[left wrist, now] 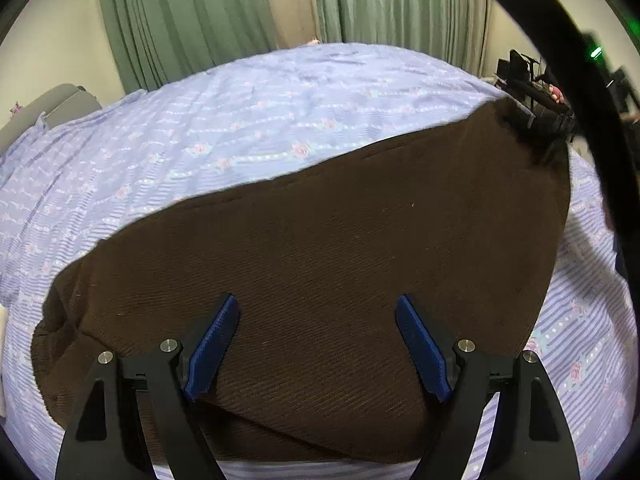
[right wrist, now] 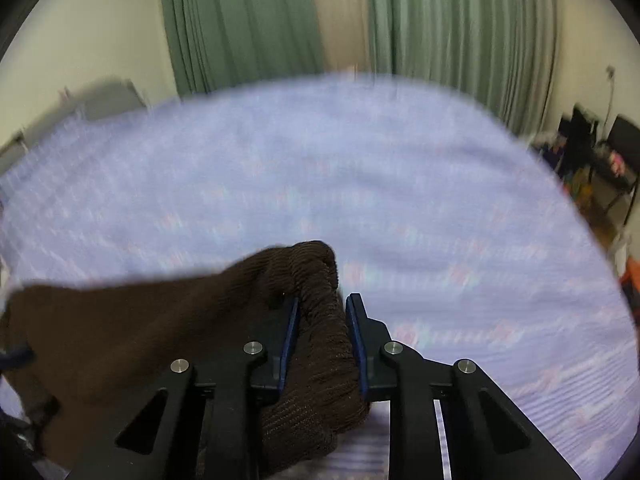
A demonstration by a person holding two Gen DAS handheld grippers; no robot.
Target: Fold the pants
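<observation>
The dark brown ribbed pants (left wrist: 320, 248) lie spread on the lilac floral bedsheet (left wrist: 224, 120). My left gripper (left wrist: 318, 312) is open and empty, its blue pads wide apart just above the near part of the pants. At the pants' far right corner in the left wrist view, my right gripper (left wrist: 540, 128) lifts the cloth. In the right wrist view my right gripper (right wrist: 322, 308) is shut on a bunched fold of the pants (right wrist: 316, 280), and the cloth trails off to the left over the sheet (right wrist: 400, 184).
Green curtains (left wrist: 200, 20) hang behind the bed. A grey chair (left wrist: 52, 108) stands at the left. Dark furniture with clutter (right wrist: 600, 160) stands at the right past the bed's edge. A black cable (left wrist: 580, 100) crosses the right side of the left wrist view.
</observation>
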